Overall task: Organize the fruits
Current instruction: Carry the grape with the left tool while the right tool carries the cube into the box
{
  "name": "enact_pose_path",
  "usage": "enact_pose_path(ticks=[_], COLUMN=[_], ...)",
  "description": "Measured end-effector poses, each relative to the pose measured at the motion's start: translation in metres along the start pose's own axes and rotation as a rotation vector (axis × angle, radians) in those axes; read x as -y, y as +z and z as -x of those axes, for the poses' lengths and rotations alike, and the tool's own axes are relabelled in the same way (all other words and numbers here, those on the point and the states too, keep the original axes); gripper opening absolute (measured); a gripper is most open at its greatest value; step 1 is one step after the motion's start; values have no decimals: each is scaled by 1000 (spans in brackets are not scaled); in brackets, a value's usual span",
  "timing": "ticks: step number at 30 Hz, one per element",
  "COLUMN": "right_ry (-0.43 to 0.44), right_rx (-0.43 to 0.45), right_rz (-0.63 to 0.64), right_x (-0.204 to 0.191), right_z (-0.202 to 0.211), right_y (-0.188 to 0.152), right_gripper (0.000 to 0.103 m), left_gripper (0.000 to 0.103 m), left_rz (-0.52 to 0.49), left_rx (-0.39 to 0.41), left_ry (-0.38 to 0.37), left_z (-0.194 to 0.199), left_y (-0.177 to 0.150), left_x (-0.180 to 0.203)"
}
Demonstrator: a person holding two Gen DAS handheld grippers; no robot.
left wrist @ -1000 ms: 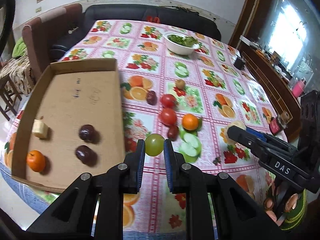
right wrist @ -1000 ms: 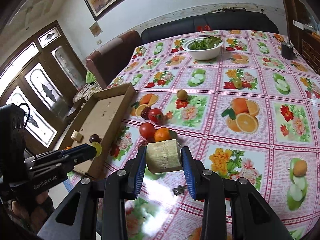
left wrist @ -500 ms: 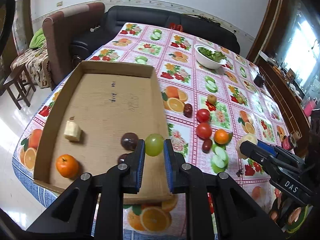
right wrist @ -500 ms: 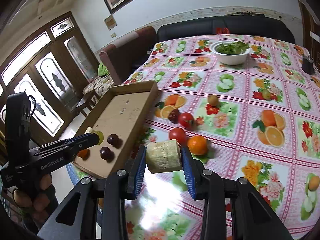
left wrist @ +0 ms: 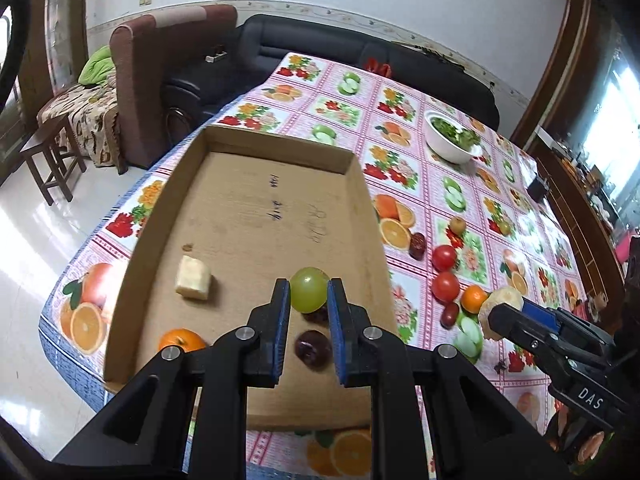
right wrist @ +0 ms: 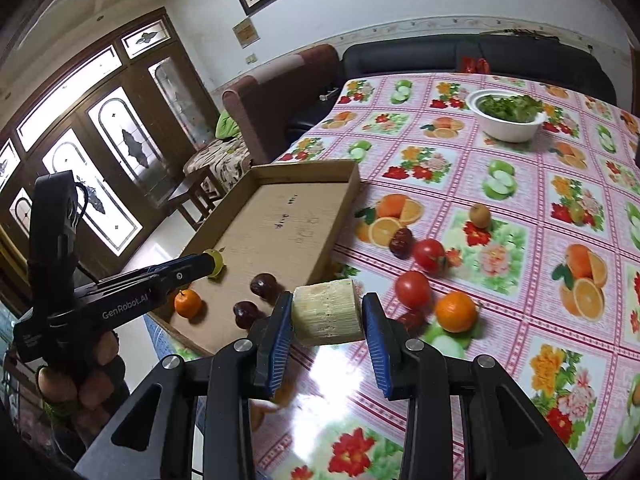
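Fruits split between cardboard tray (left wrist: 224, 216) and tablecloth (right wrist: 520, 184); both grippers loaded.

Left gripper (left wrist: 308, 300), lower centre of its view, pinches a green grape (left wrist: 308, 289) between blue pads, held over the tray. In the tray: pale cut chunk (left wrist: 193, 282) at left, mandarin (left wrist: 181, 340) at lower left, two dark plums (right wrist: 256, 298) near the grape. Right gripper (right wrist: 327, 316), bottom centre of its view, jaws clamped on a pale ridged cut chunk, likely sugarcane (right wrist: 326, 312), over the cloth just right of the tray's near corner. Loose on the cloth, centre right: two tomatoes (right wrist: 420, 272), a mandarin (right wrist: 456, 311), a dark red fruit (right wrist: 401, 240), a brownish round fruit (right wrist: 479, 215). White bowl of greens (right wrist: 508, 115) upper right.
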State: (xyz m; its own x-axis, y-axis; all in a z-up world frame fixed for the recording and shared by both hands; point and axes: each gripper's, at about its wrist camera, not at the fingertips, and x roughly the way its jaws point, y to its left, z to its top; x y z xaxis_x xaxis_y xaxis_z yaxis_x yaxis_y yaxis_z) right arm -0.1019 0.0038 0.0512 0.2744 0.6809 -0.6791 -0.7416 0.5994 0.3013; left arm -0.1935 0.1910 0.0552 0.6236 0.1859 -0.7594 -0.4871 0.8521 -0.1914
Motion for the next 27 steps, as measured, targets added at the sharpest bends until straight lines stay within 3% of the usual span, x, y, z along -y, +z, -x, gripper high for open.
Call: enact_pose_path(ticks=[19,27], right_ry=[46,44], right_rx=[-36,-99], right_rz=[40,104], right_x=[-31,-50], right_z=[-53,-107], right_y=[33,46], right_gripper=[35,35], left_gripper=[16,16], left_rz=[59,83], left_rx=[-20,-65], left_ry=[21,103], left_z=[-27,-63], left_y=[24,42], left_x=[-33,-41])
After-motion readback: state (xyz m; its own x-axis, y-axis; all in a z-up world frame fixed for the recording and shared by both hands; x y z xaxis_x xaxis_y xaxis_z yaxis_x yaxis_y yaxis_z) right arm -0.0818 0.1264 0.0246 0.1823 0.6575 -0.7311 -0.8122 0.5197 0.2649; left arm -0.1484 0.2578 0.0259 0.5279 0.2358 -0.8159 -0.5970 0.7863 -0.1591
